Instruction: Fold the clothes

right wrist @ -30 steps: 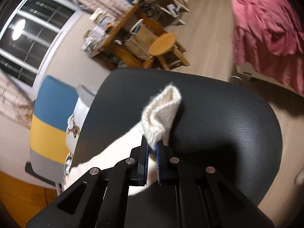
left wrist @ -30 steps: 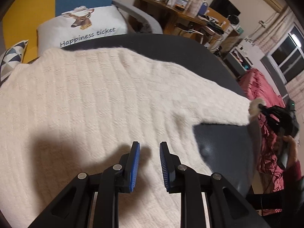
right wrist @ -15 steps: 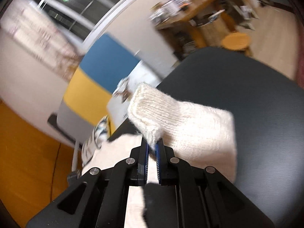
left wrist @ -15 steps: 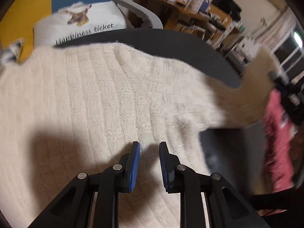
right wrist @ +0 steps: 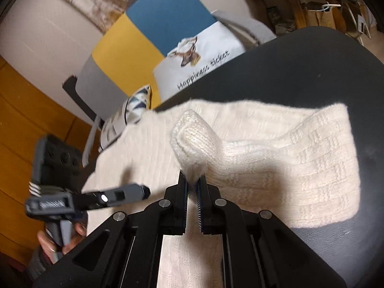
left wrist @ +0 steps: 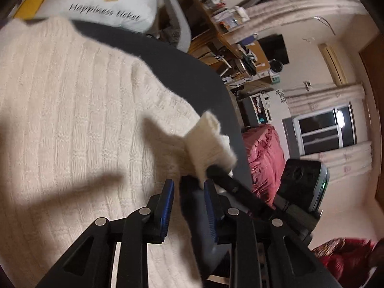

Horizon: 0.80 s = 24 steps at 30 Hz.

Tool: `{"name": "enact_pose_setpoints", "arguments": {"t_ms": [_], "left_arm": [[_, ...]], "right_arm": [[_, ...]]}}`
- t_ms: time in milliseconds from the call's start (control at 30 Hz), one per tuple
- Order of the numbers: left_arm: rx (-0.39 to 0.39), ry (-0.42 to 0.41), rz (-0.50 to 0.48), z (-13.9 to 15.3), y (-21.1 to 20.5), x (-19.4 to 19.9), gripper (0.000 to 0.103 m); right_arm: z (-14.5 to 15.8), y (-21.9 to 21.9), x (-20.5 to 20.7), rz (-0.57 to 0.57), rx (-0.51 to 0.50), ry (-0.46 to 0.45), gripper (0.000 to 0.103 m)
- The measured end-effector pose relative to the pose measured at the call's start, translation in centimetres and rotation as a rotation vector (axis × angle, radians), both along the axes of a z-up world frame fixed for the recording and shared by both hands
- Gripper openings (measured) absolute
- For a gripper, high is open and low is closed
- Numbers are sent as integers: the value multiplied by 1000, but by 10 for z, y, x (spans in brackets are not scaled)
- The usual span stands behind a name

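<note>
1. Right tool [right wrist: 192, 187]: blue-padded jaws pinched tight on the ribbed cuff [right wrist: 192, 139] of a cream knit sweater [right wrist: 148, 158], the cuff raised over the garment's body.
2. Left tool [left wrist: 187, 187]: jaws partly apart and opening, nothing gripped between them; they hover above the sweater's edge, just beside the cuff.
3. Sleeve [right wrist: 300, 158]: doubled back across the sweater, its far fold resting on the dark round tabletop [right wrist: 324, 72].
4. Sweater body: spread flat over most of the tabletop.
5. A hand [right wrist: 60, 240] holds the left tool's handle; it shows blurred.
6. Beyond: a white "Happiness ticket" cushion [right wrist: 204, 57], a wooden desk [left wrist: 216, 31], possibly a bed under the red cloth [left wrist: 264, 158].
</note>
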<state>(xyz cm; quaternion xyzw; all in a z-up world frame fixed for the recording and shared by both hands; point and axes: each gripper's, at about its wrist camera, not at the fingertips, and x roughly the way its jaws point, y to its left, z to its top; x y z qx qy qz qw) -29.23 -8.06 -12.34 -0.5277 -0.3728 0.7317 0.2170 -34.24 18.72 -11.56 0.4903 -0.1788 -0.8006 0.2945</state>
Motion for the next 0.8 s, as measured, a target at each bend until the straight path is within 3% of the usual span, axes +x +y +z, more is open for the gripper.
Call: {"name": "enact_pose_setpoints", "arguments": {"t_ms": [333, 800], "left_arm": [[48, -65, 62, -10, -17, -7, 38], [-30, -152, 21, -29, 9, -14, 35]], "right_arm": [[-12, -39, 29, 121, 164, 61, 8], [-23, -66, 50, 172, 299, 137, 10]]}}
